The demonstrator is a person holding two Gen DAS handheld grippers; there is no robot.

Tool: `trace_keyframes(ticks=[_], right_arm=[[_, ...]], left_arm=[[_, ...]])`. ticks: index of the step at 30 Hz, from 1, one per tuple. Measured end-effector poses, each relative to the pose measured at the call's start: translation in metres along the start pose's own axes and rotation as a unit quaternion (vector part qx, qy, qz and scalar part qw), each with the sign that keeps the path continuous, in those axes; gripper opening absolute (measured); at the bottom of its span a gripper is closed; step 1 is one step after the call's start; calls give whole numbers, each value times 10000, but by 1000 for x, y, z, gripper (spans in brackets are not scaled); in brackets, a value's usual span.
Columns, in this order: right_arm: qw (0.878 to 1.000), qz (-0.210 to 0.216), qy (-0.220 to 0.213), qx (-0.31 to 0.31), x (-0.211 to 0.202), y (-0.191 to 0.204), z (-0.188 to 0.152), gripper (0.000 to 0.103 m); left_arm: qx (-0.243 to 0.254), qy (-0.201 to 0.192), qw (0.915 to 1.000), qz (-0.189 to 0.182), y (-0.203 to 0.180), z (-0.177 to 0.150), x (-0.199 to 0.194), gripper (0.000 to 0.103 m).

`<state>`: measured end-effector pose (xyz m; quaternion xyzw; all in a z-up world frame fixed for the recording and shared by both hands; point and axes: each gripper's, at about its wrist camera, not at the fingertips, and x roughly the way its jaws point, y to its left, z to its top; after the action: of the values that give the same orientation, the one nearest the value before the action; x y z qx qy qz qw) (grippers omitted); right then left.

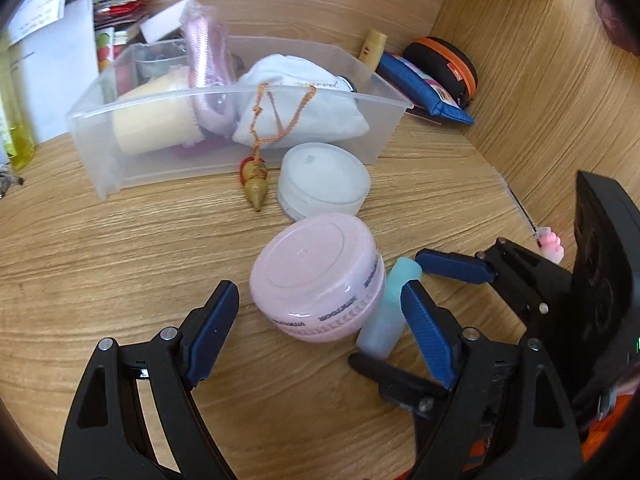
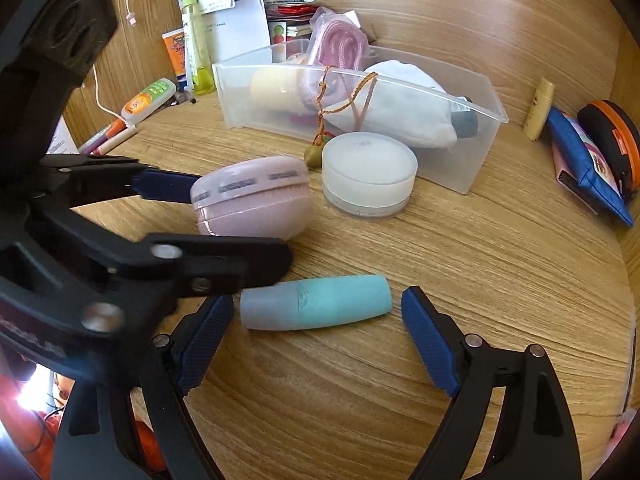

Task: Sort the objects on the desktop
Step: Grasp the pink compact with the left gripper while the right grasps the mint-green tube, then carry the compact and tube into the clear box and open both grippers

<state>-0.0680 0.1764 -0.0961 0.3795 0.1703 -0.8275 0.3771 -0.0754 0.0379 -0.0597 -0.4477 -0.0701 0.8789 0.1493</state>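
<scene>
Spread wide, the left gripper (image 1: pixel 316 308) frames the pink round jar (image 1: pixel 318 276), its pads not touching the sides; the printed band on the jar is too blurred to read. Beside the jar lies a teal tube (image 2: pixel 316 302) on the wooden counter (image 2: pixel 480 280), one end partly covered by the left gripper's black arm in the right wrist view. Just as spread, the right gripper (image 2: pixel 316 328) flanks the tube. Behind stand a white round jar (image 1: pixel 324 178) and a clear bin (image 1: pixel 384 128) whose frosted wall blurs its contents.
</scene>
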Motion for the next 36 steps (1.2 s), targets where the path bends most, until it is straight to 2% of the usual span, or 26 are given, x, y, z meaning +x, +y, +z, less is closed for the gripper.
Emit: trace_keyframes(ticks=[2,6,9,13,17,20,22,28,36], right_arm=[[10000,-43,-52,-31,-1,1,0,71],[10000,-51,-69,33,-3,-3,-1,71],[9999,-52,-76,145,-6,-9,-3,71],[9991,-143,-97,384,-13,-25,-5,71],[9971,-54,-187,731,-24,-46,-5,72],[9962,-211,-315,785,-31,-52,-3,72],[9956,-260,-372,818,-36,-55,0,72],[9950,-387,-529,750,-43,-57,12,71],[9941,-264,-774,717,-47,-62,38,71]], left_arm=[[-5,16,10000,27,-1,5,6,83],[128,-52,9996,240,-9,13,12,83],[188,-112,9994,269,-13,17,13,80],[186,-111,9996,165,-16,18,18,64],[253,-217,9987,382,-19,15,18,63],[144,-327,9987,358,-14,14,12,63],[58,-429,9985,323,-11,16,6,63],[-46,-856,9946,589,-3,22,-22,63],[-134,-1499,9848,871,13,36,-62,63]])
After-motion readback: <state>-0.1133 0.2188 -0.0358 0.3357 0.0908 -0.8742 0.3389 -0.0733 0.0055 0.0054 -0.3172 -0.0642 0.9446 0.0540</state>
